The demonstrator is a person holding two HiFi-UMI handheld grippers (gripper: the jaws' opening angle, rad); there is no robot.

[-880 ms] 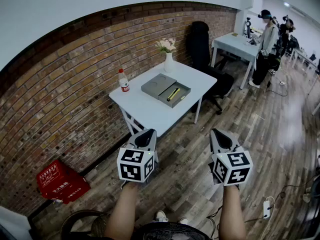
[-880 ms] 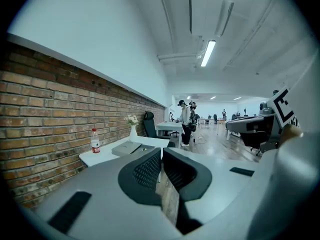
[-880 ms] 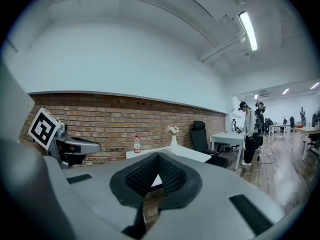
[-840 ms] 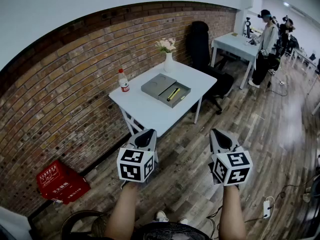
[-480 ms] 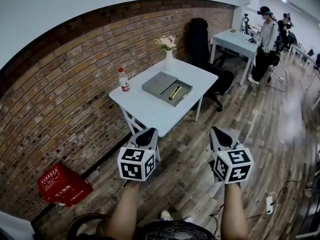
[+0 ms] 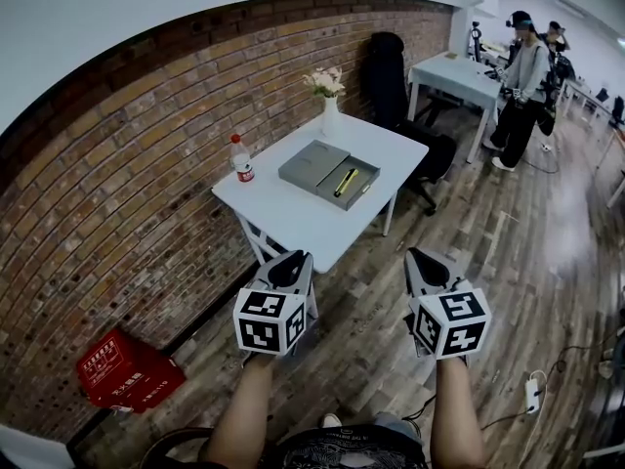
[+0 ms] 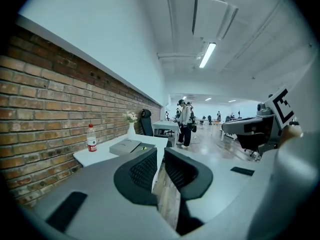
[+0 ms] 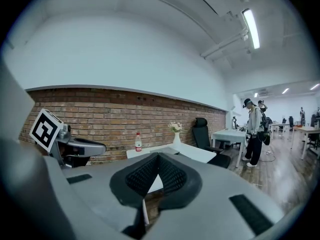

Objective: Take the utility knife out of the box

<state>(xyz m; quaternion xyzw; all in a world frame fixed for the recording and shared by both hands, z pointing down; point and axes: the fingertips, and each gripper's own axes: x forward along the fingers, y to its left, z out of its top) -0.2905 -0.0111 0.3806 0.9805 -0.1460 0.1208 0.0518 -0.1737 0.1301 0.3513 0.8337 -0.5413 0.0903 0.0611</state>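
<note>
A grey box (image 6: 329, 173) lies open on the white table (image 6: 293, 228), its lid beside the tray. The yellow utility knife (image 6: 346, 182) rests in the tray. Both grippers hover over the wooden floor, short of the table's near edge. My left gripper (image 6: 283, 264) is shut with nothing between its pads, and my right gripper (image 6: 426, 260) is also shut and empty. In the left gripper view the box (image 7: 127, 145) and a glimpse of the knife (image 7: 144, 147) show beyond the shut left gripper (image 7: 161, 151). The right gripper (image 8: 159, 156) points at the table (image 8: 192, 152).
A water bottle (image 6: 240, 158) and a vase of flowers (image 6: 330, 106) stand on the table's far side by the brick wall. A black office chair (image 6: 391, 71) sits behind it. People (image 6: 522, 76) stand at another table (image 6: 459, 71). A red crate (image 6: 127, 371) lies at the left.
The head view has shifted a little, and the table and box sit slightly nearer and more to the right. Both grippers keep their pose and stay shut.
</note>
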